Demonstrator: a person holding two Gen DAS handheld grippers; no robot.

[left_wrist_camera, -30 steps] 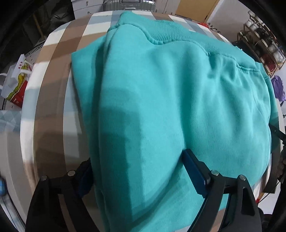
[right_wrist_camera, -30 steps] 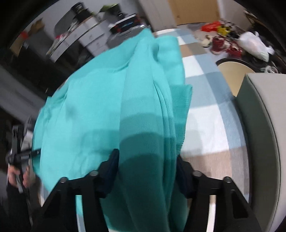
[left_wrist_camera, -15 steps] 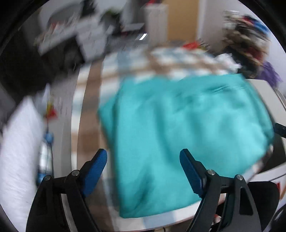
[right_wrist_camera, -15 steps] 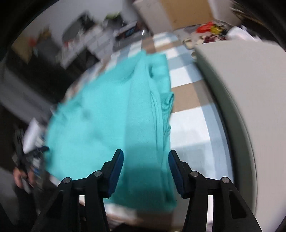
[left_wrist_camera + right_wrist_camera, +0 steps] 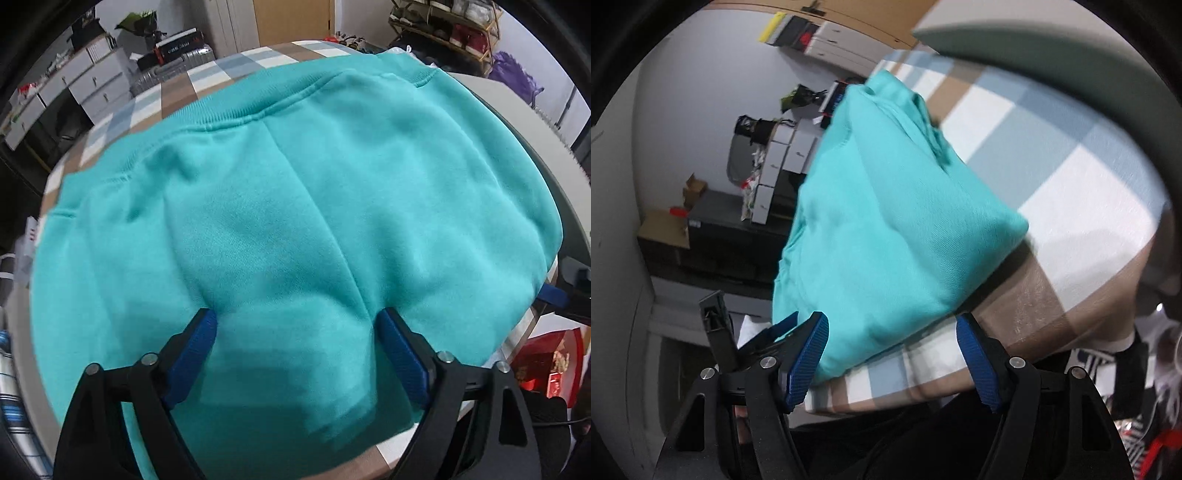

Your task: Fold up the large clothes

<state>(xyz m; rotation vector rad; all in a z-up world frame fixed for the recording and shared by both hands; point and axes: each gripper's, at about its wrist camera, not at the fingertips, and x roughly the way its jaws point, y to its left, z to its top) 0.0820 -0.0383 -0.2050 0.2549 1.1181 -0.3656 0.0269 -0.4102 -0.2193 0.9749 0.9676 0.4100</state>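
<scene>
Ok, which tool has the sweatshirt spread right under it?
The left tool: teal sweatshirt fills its span. The right tool stands open at the sweatshirt's corner, over checked cover.

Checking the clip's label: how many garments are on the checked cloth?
1: a teal sweatshirt, folded on the checked cloth, in front of both grippers. Anything beneath it would be hidden.

Left looks steeply down, right perhaps tilted; both share sweatshirt [image 5: 295, 206].
</scene>
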